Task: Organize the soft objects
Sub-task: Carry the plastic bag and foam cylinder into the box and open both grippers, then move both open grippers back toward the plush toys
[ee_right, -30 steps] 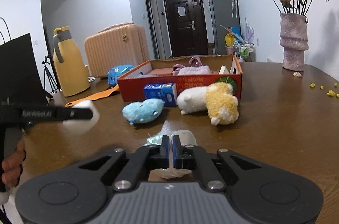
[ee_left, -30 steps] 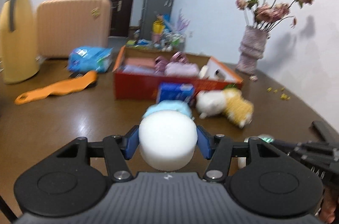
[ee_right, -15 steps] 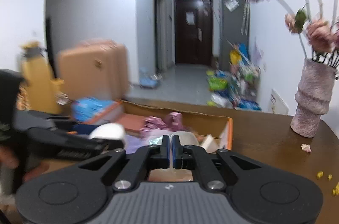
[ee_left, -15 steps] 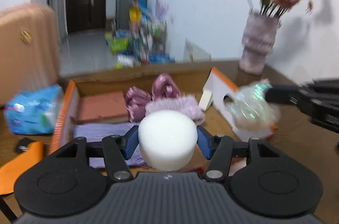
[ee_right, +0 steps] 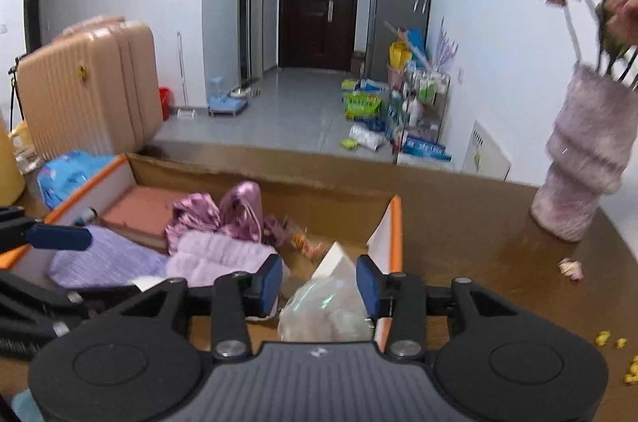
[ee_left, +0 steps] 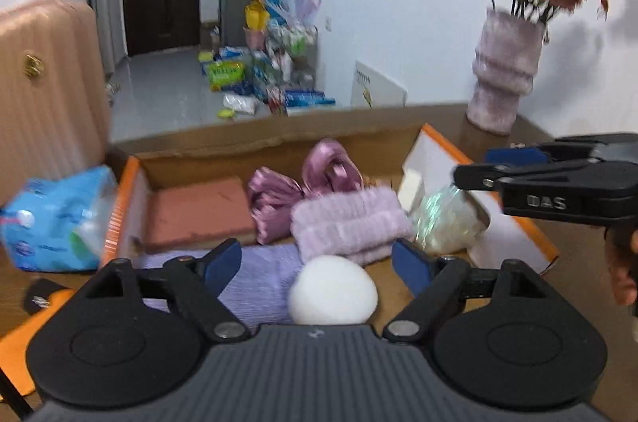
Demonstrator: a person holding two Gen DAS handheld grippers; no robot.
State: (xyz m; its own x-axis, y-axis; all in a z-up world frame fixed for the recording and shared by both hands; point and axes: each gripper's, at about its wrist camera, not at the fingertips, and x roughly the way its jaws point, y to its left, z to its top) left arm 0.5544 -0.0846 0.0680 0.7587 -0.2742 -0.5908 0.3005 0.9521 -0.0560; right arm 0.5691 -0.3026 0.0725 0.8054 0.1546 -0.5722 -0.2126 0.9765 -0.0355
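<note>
My left gripper hovers over the orange-rimmed cardboard box, its jaws opening wide. A white round puff sits loose below and between the blue pads, touching neither. My right gripper is over the box's right end, its jaws also opening. A shiny translucent bag lies between its pads without being pressed. The same bag shows under the right gripper in the left wrist view. Inside the box lie a pink sponge block, a purple satin bow, a lilac fluffy band and a lavender cloth.
A fuzzy vase of flowers stands on the brown table to the right of the box, with yellow crumbs nearby. A blue tissue pack and an orange item lie left of the box. A peach suitcase stands behind.
Both grippers travelled from the near table to above the box. The left jaws opened off the white puff, and the right jaws opened off the shiny bag; both things sank.
</note>
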